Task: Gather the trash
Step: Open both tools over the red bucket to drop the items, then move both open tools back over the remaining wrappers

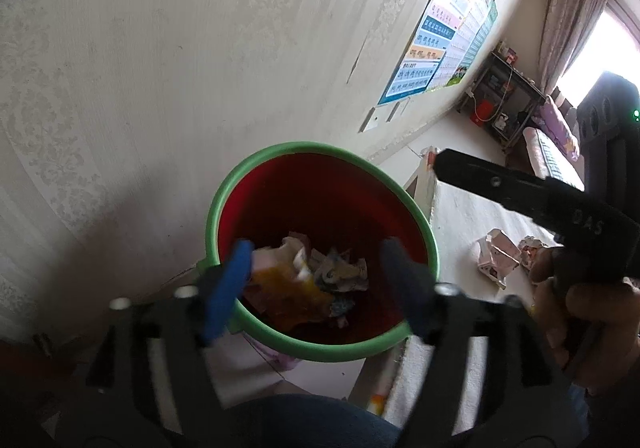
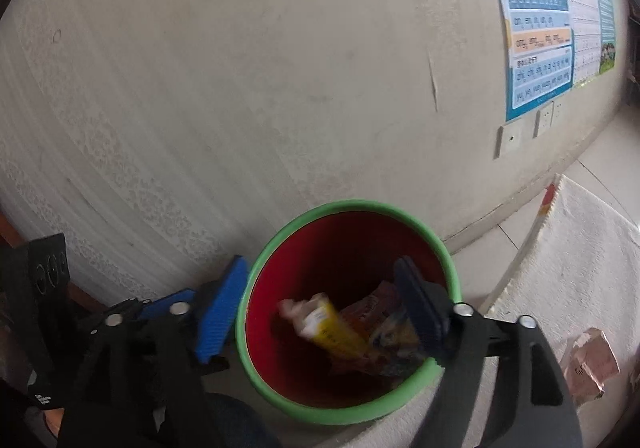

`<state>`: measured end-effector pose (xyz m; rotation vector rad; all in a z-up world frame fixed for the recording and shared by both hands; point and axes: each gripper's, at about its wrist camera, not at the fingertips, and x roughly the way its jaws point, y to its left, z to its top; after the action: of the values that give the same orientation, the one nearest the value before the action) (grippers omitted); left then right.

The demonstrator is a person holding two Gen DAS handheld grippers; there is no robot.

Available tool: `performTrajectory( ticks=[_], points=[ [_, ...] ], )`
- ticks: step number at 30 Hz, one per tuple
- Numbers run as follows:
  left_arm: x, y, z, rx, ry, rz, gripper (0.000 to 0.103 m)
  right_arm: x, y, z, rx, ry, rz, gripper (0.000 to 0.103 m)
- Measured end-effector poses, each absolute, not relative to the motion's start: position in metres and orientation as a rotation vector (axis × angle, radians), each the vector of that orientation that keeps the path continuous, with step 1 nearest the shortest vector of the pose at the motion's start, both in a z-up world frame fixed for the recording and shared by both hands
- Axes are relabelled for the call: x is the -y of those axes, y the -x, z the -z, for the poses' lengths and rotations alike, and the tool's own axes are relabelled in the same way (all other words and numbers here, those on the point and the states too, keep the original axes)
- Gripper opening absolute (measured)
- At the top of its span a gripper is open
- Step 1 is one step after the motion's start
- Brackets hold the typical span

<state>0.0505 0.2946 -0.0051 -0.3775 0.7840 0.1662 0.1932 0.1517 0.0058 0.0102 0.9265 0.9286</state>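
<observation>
1. The left gripper [image 1: 316,288] hangs over the bin with its jaws spread wide and nothing between them; its fingers carry ribbed blue pads [image 1: 228,288], blurred in the left wrist view.
2. The right gripper [image 2: 324,308] is likewise gaping and empty, one pad outside the rim, the other over the bin's mouth. Raised letters on its black plastic arm read roughly "DAS", though I cannot be sure.
3. Directly under both sets of tongs stands the bin [image 1: 224,204], a round plastic bucket, red inside with a smooth green rim.
4. Inside it lies the trash [image 2: 352,332]: a yellow carton with small print too blurred to read, crinkled foil-like wrappers in orange and blue, and crumpled white paper.
5. Right of the right gripper, a crushed pink-and-white carton [image 1: 496,256] lies on a pale, nubbly rug [image 2: 580,248], well apart from the bin.
6. Beyond the bin rises a wall [image 1: 160,68] covered in cream wallpaper with an embossed damask pattern.
7. Farther along the wall hangs a glossy poster [image 2: 536,32] with blue, orange and pink bands of characters, too small to read, above white sockets [image 2: 510,138].
</observation>
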Motion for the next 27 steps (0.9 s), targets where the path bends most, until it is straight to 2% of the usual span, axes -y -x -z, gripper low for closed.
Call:
performTrajectory(
  ticks=[2,3,5,16,27],
  points=[
    [-0.291,-0.049,0.003,-0.78,0.356,-0.176,0.092,-0.146,-0.193,-0.009,-0.918,-0.005,-0.906,0.089],
    [-0.288,-0.048,0.002,-0.776,0.344,-0.182,0.097,-0.143,-0.192,-0.01,-0.913,-0.006,-0.897,0.091],
    [-0.283,-0.048,0.001,-0.777,0.324,-0.178,0.098,-0.132,-0.191,-0.014,-0.898,-0.009,-0.861,0.096],
    [-0.243,-0.053,-0.005,-0.787,0.299,-0.133,0.098,-0.057,-0.177,-0.027,-0.869,-0.021,-0.653,0.096],
    [-0.168,-0.062,-0.006,-0.804,0.252,-0.015,0.098,0.034,-0.155,-0.033,-0.849,-0.025,-0.497,0.096]
  ],
)
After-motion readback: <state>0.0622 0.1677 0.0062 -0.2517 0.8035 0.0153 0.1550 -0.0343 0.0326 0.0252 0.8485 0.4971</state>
